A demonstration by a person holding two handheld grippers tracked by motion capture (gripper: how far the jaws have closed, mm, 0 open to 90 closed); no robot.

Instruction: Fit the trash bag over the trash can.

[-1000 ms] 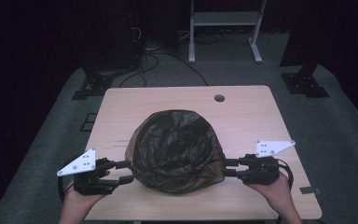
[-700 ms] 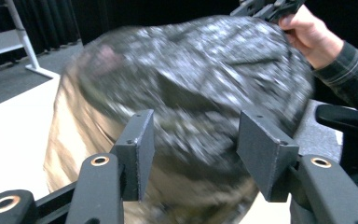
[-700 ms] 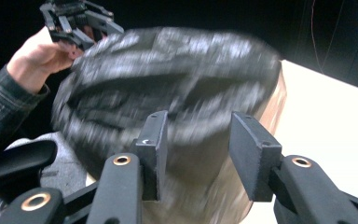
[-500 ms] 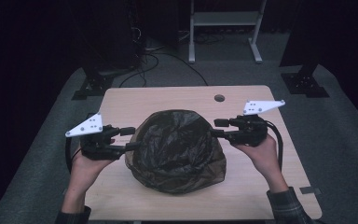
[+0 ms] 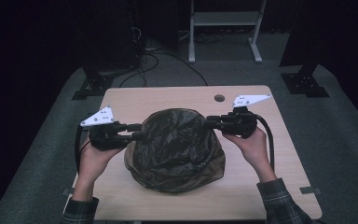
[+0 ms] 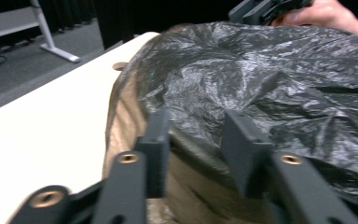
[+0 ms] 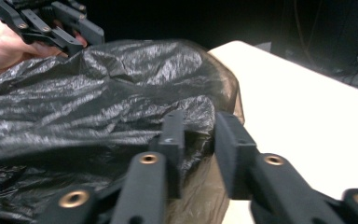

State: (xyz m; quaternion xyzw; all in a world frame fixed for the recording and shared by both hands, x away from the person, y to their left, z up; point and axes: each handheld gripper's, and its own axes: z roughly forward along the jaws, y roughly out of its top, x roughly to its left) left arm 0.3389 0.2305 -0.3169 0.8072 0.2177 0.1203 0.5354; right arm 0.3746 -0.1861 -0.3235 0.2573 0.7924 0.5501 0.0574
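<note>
High view: we've just been closing left gripper (image 5: 140, 135) and right gripper (image 5: 209, 123) onto the bag (image 5: 177, 149) rim, clamping opposite edges to lift evenly.

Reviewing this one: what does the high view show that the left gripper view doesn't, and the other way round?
High view: the black bag's whole outline, both hands, plaid sleeves and grey plates. Left gripper view: the left gripper up close, jaws just closing astride the bag's brownish edge; whether the pads press is unclear. Both: bag, table, its hole, and the right gripper, jaws also just closing, at the bag's far side.
</note>
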